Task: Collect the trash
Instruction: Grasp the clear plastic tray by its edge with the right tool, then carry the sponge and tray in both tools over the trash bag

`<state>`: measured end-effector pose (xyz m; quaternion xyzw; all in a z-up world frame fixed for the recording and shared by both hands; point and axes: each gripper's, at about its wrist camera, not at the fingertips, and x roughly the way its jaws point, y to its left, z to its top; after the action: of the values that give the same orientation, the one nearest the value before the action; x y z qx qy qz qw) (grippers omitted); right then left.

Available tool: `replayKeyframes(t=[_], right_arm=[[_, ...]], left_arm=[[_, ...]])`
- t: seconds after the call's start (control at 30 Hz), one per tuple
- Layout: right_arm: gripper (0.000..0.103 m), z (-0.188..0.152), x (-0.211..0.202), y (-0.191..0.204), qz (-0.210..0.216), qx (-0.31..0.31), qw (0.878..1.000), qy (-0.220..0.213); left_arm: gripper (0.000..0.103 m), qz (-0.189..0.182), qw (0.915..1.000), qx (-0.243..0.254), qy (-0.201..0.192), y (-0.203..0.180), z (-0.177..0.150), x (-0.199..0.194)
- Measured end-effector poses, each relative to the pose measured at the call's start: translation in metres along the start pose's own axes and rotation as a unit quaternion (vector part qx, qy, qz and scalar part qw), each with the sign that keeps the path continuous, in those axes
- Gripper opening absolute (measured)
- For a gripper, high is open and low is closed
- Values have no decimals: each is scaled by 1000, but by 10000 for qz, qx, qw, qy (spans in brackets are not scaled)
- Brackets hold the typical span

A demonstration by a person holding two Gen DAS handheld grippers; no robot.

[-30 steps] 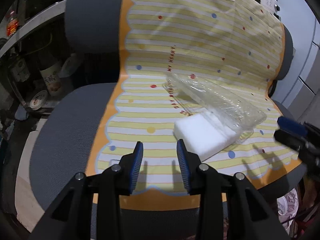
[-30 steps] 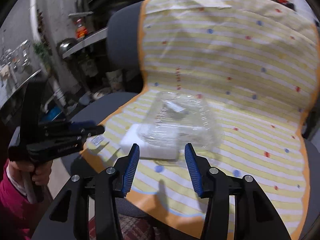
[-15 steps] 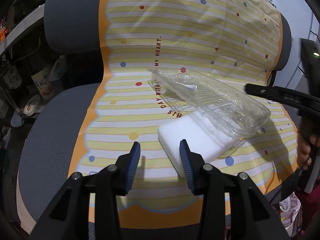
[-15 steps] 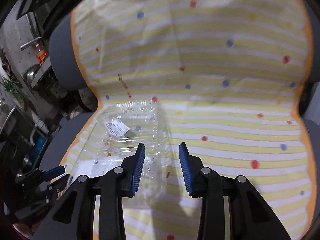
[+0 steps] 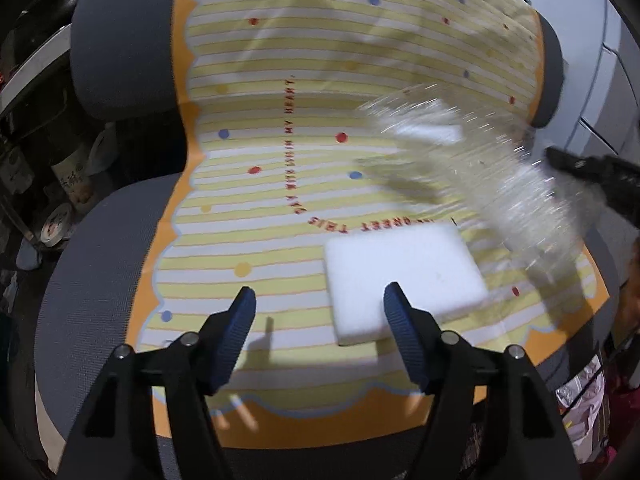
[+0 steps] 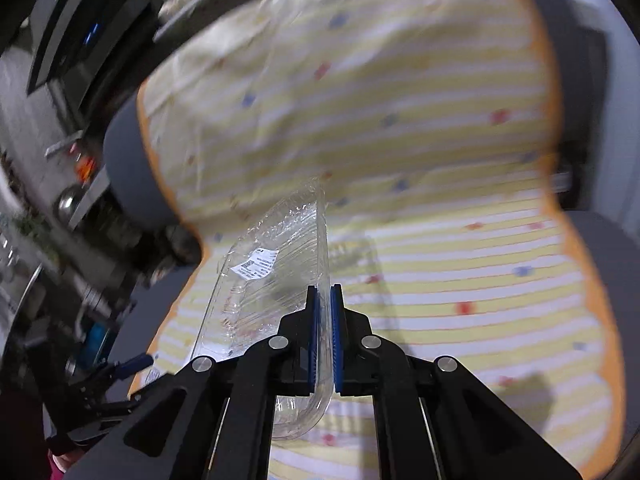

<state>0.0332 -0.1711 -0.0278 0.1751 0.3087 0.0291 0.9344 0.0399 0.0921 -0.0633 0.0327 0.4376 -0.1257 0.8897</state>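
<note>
A clear plastic clamshell container [image 6: 264, 280] with a white label hangs tilted above the striped mat. My right gripper [image 6: 325, 300] pinches its thin side wall, the jaws still closing on it. In the left wrist view the container [image 5: 480, 168] is a blur at the right, held up by the right gripper [image 5: 580, 168]. A white foam block [image 5: 404, 276] lies flat on the mat. My left gripper [image 5: 320, 304] hovers just short of the block, its jaws opening; the pads do not touch it. The left gripper [image 6: 120, 368] also shows at the lower left in the right wrist view.
A yellow striped mat [image 5: 280, 80] with an orange border covers a grey mesh office chair [image 5: 100, 280]. Cluttered shelves with bowls and jars [image 5: 60, 184] stand at the left. A plastic bag [image 5: 580, 412] hangs at the chair's lower right, and a white cabinet [image 5: 608, 80] is behind.
My right gripper has shut on the container's wall and lifted it off the foam block, tilting it. My left jaws have spread wider and moved closer to the block.
</note>
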Motion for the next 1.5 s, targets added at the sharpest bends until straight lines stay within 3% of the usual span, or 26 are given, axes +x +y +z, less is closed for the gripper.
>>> replayKeyframes(t=[0.17, 0.33, 0.4, 0.5, 0.57, 0.67, 0.7, 0.83, 1.03, 1.07, 1.17, 1.33, 1.5], right_arm=[[7, -15, -40, -31, -208, 197, 9995, -120], [7, -31, -63, -51, -219, 354, 9991, -96], [7, -34, -68, -53, -243, 378, 9989, -133], [7, -37, -76, -61, -248, 473, 9984, -199], [7, -39, -80, -66, -278, 510, 9980, -238], [7, -42, -87, -70, -344, 484, 9979, -274], [7, -43, -89, -70, -348, 468, 9979, -287], [7, -47, -94, -73, -240, 520, 9980, -269], [7, -57, -112, -82, -427, 654, 9964, -317], [7, -60, -117, -84, -484, 675, 9960, -339], [7, -67, -130, -90, -609, 740, 9945, -413], [7, -79, -161, -98, -873, 822, 9908, -628], [7, -93, -198, -107, -1173, 915, 9853, -844]], left_arm=[[66, -403, 9982, 449, 65, -26, -6, 8], [66, -633, 9962, 572, 199, -39, -13, 17], [66, -1029, 9907, 881, 152, -56, -24, 11], [66, -1255, 9854, 1153, 22, -76, -35, 4], [68, -1128, 9869, 1149, -56, -81, -34, 2], [94, -592, 9932, 951, -311, -74, -26, -2], [96, -462, 9942, 871, -430, -70, -23, -4], [96, -231, 9957, 812, -381, -64, -12, 9], [96, -263, 9906, 1339, -26, -74, -8, 41], [96, -259, 9902, 1375, -18, -76, -8, 43], [66, -318, 9899, 1380, -54, -81, -10, 40], [61, -452, 9889, 1343, -436, -101, -13, 14], [61, -836, 9816, 1538, -764, -154, -18, -21]])
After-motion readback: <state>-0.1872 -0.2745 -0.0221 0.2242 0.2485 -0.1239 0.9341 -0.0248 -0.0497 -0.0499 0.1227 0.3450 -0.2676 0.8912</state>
